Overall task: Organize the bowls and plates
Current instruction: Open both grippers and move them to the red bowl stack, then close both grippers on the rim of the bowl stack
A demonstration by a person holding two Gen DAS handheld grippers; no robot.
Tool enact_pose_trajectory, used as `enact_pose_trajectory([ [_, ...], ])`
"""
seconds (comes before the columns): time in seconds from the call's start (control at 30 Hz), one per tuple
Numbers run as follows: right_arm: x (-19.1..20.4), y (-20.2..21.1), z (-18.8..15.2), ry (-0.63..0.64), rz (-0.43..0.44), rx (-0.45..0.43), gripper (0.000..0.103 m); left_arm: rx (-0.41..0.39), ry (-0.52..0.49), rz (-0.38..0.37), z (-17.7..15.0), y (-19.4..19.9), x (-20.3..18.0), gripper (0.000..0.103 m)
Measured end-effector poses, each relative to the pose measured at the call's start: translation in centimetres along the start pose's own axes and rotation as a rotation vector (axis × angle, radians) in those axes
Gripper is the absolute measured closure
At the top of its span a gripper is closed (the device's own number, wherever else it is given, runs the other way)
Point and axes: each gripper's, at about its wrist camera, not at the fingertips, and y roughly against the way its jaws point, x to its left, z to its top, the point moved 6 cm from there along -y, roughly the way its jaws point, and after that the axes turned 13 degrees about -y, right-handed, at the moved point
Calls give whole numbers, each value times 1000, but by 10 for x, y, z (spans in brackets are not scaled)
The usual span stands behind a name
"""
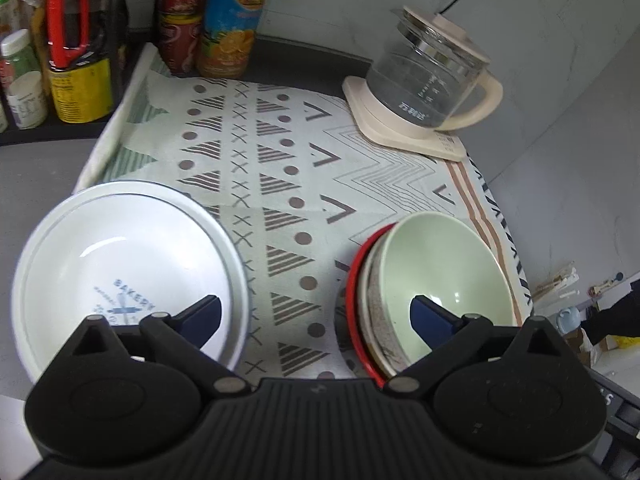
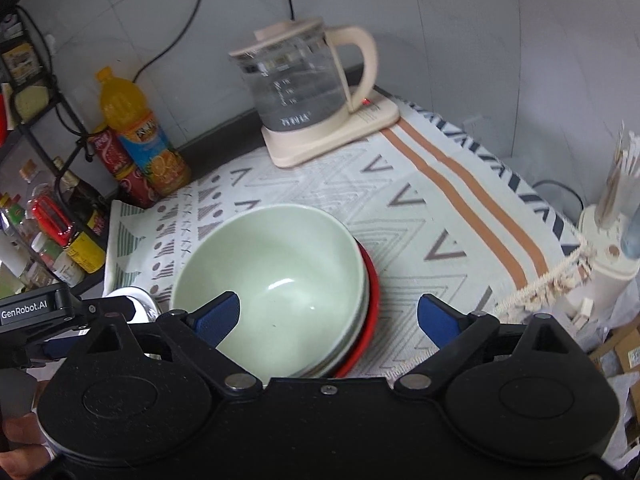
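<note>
Left gripper (image 1: 316, 316) fingers wide apart, empty – right gripper (image 2: 328, 314) likewise, over green bowl (image 2: 272, 272), white bowl (image 1: 120, 264) beside.

Black hand-held gripper (image 2: 328, 316), blue pads (image 2: 218, 316), seemingly ribbed.

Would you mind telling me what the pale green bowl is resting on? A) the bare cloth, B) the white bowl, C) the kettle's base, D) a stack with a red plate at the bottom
D: the green bowl sits on a stack whose red plate shows beneath it.
</note>
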Motion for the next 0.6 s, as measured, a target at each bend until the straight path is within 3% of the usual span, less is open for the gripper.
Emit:
enact_pose_trajectory([
  [0.13, -8, -11, -1, -24, -3, 34, 15, 14, -9, 1, 0, -14, -8, 4],
  [0.33, -15, -26, 0, -39, 4, 77, 25, 43, 10, 3, 0, -33, -12, 15],
  [0.6, -20, -49, 0, -67, 3, 136, 46, 83, 45, -35, -4, -55, -15, 49],
])
